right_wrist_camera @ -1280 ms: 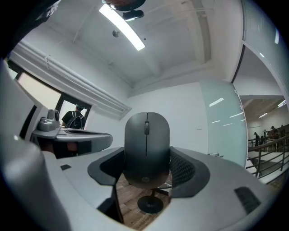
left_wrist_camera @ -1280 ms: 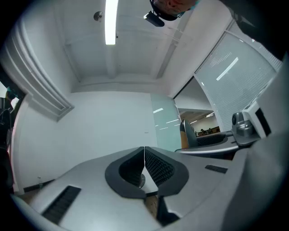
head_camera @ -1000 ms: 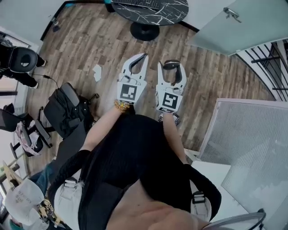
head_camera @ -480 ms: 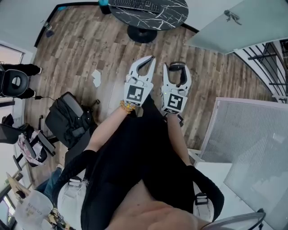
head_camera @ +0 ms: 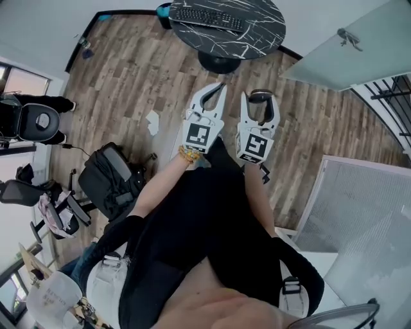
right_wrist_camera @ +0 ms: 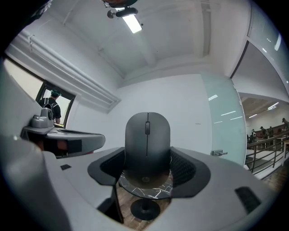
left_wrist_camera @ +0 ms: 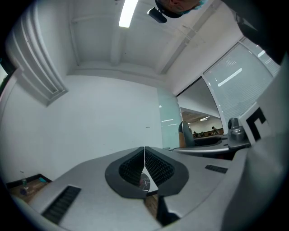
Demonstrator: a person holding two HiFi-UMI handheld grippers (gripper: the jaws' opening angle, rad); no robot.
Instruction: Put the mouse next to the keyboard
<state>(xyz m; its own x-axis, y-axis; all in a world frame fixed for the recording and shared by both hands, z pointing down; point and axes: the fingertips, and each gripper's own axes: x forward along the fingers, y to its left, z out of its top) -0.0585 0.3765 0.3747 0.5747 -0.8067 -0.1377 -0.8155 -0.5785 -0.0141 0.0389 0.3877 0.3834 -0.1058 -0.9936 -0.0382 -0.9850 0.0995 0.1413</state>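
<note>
Mouse [right_wrist_camera: 147, 140]: clamped upright between the jaws of the right hand-held gripper [head_camera: 260, 103], its buttons facing that gripper's camera.
Left hand-held gripper [head_camera: 214, 91]: jaws pressed together on nothing, just beside the right one.
Keyboard [head_camera: 209, 18]: on the round table [head_camera: 260, 26], well ahead and slightly left of the carrying gripper, with its long axis crosswise to the reach.
Nearer side: left, marginally.
Change: table and keyboard show fuller and closer to the jaw tips than a second ago.

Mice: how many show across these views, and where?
1. The mouse is clamped in the right gripper, held over the floor short of the round table. None shows beside the keyboard; the table's far edge is cropped.
</note>
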